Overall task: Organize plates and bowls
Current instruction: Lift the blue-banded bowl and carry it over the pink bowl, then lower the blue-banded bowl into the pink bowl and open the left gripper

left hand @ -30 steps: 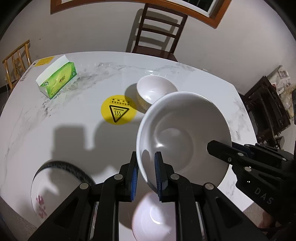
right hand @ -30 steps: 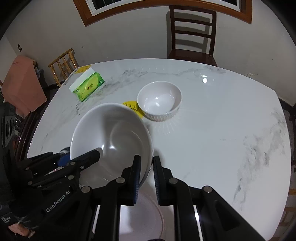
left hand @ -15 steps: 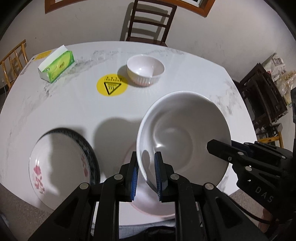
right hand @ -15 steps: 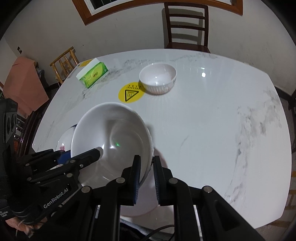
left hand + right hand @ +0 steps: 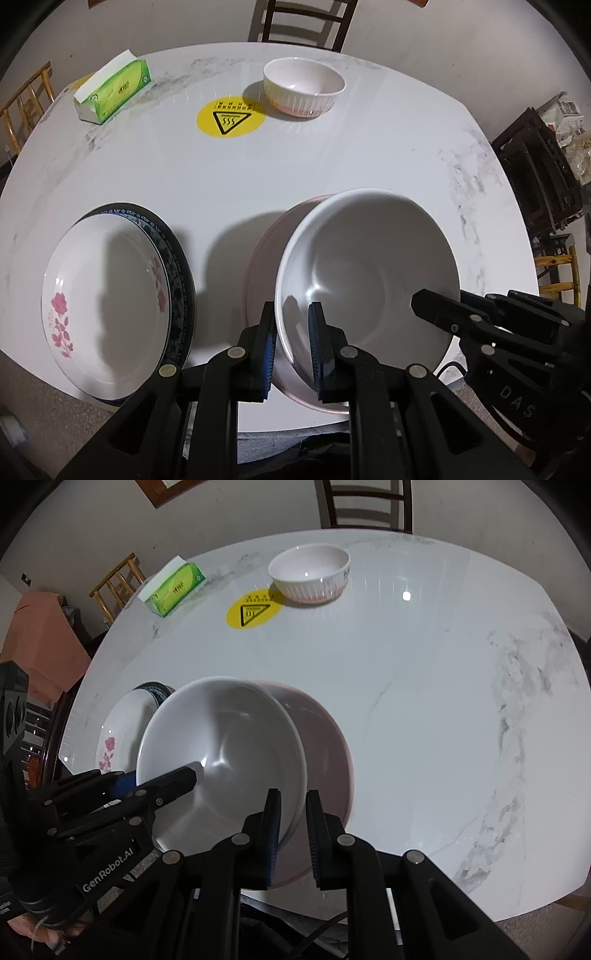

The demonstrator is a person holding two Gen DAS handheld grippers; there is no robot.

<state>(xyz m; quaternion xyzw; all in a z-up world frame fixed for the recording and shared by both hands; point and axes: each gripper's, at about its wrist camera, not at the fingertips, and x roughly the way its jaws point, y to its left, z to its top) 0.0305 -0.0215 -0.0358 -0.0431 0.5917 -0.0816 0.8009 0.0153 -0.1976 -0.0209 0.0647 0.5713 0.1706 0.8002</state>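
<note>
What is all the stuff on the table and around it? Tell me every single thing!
big bowl: 1, white, held over pink dish
pink dish: 1, near edge, under big bowl
flowered plate: 1, white, on dark-rimmed plate
dark-rimmed plate: 1, near left
small ribbed bowl: 1, white, far side
tissue box: 1, green, far left
yellow sticker: 1, beside small bowl
table: 1, white marble
chairs: several, around table
left gripper: black, shut on big bowl's rim
right gripper: black, shut on opposite rim

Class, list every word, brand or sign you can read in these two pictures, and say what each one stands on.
"DAS": on the right gripper body.
"GenRobot.AI": on the left gripper body.
Heat warning triangle with wavy lines: on the yellow sticker; its row of small characters is unreadable.
Tissue box: print too small to read.
</note>
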